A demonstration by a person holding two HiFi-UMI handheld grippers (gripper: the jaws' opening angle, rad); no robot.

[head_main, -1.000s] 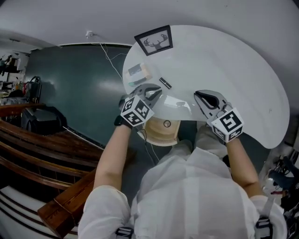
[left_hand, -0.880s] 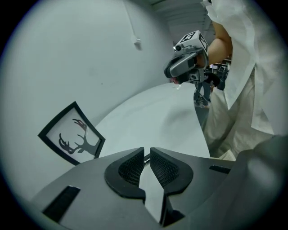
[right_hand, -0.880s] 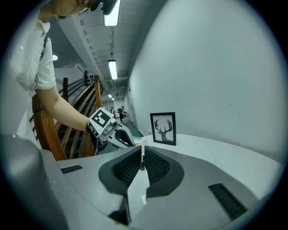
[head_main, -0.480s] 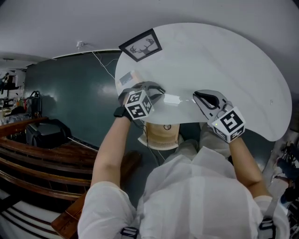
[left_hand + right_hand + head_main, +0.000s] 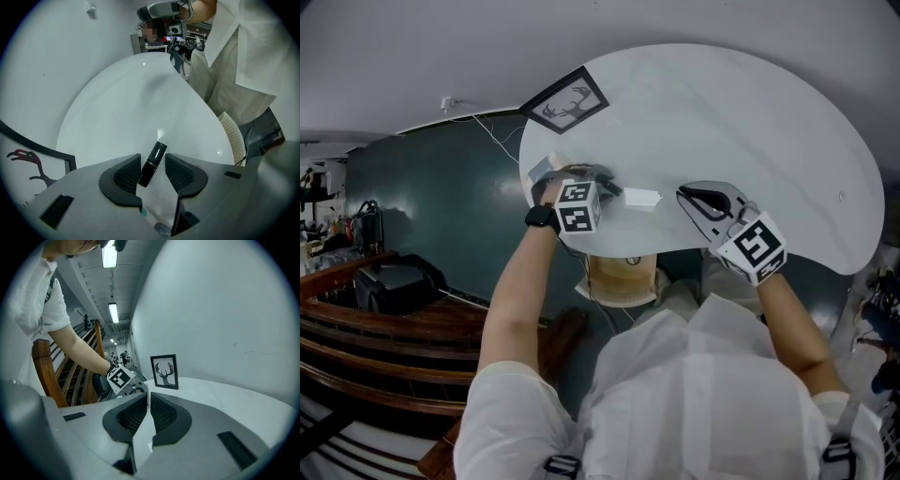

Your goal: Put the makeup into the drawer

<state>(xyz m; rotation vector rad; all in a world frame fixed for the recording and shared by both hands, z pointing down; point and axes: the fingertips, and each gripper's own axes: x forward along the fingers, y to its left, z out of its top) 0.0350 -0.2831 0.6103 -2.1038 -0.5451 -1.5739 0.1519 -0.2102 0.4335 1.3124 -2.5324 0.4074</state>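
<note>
Head view: white rounded bench (image 5: pixel 750 122). Framed deer picture (image 5: pixel 564 100) at its far left edge. Left tongs (image 5: pixel 598 180) pointed steeply down at the bench, just beside a small white box (image 5: pixel 642 199). Right tongs (image 5: pixel 694 199) on the box's other side.

Left gripper view: left tongs (image 5: pixel 152 158) apart, having just been opening. A black lipstick tube (image 5: pixel 151 166) lies on the bench (image 5: pixel 131 108) between the pads, not pressed by them.

Right gripper view: right tongs (image 5: pixel 148 397) together, nothing between them, held above the bench (image 5: pixel 225 394). Deer picture (image 5: pixel 164 371) stands upright beyond.
</note>
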